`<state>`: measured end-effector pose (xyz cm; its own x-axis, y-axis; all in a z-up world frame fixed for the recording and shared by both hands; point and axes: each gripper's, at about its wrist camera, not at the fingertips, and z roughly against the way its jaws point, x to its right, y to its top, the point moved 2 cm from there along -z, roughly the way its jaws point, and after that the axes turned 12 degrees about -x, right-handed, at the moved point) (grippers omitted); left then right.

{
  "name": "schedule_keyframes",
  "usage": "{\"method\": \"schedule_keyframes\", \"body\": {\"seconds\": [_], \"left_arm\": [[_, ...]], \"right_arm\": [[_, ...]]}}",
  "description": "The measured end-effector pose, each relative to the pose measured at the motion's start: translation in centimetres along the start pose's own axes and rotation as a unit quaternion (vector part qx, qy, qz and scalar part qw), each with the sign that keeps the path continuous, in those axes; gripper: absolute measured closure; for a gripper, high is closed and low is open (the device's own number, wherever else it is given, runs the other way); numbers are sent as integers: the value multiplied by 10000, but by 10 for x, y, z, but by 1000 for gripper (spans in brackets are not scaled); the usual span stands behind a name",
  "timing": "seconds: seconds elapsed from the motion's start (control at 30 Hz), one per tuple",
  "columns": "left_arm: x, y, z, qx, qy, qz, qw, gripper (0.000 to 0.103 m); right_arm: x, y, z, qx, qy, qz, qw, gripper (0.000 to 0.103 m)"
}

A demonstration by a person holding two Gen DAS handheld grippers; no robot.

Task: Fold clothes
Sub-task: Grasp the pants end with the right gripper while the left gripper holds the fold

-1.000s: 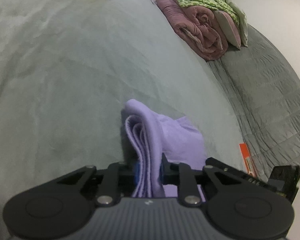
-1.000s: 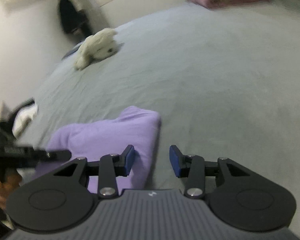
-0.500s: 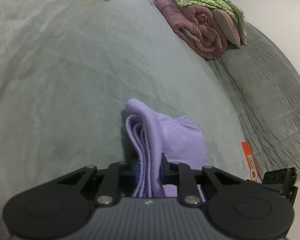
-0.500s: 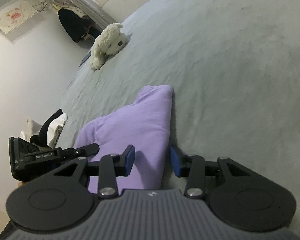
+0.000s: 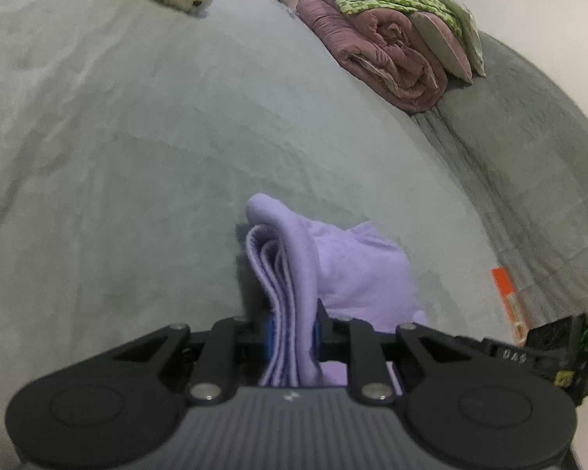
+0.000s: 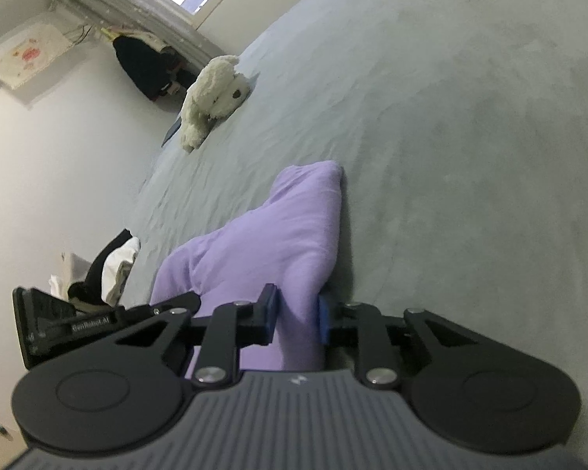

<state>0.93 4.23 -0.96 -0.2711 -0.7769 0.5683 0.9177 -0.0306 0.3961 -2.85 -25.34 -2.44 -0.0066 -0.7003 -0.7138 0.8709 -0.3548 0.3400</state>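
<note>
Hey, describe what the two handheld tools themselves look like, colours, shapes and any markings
Both tools, left and right, match: a ribbed dark grey body with a small pale logo, black linkage arms with silver pivot pins, round black side discs, and blue pads on black fingers. The left tool carries white "GenRobot.AI" lettering on its side.

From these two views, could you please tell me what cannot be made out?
- Purple garment: its near end, hidden under the left gripper; type unknown.
- Left wrist view: orange label, print too small.
- Right wrist view: dark bundle by the window, unidentifiable; black-and-white clothes partly hidden behind the other gripper.
</note>
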Motion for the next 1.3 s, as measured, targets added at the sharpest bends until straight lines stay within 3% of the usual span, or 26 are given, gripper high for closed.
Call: {"method": "schedule_keyframes", "body": {"seconds": [0.3,0.5,0.73,1.3], "left_arm": [[17,-6,0,150,564,-201,9981,85],[28,-9,-1,226,859,-277,9957,85],[37,-9,-3,211,1132,-306,9929,84],[62,-16,-9,339,1890,-737,9786,83]], "right_arm": [[3,1,-1,28,122,-125,9998,81],[-7,-4,-5,215,-131,206,9995,82],[-5,-5,-8,305,-146,109,9994,83],[-14,-9,-14,551,-293,130,9980,83]]}}
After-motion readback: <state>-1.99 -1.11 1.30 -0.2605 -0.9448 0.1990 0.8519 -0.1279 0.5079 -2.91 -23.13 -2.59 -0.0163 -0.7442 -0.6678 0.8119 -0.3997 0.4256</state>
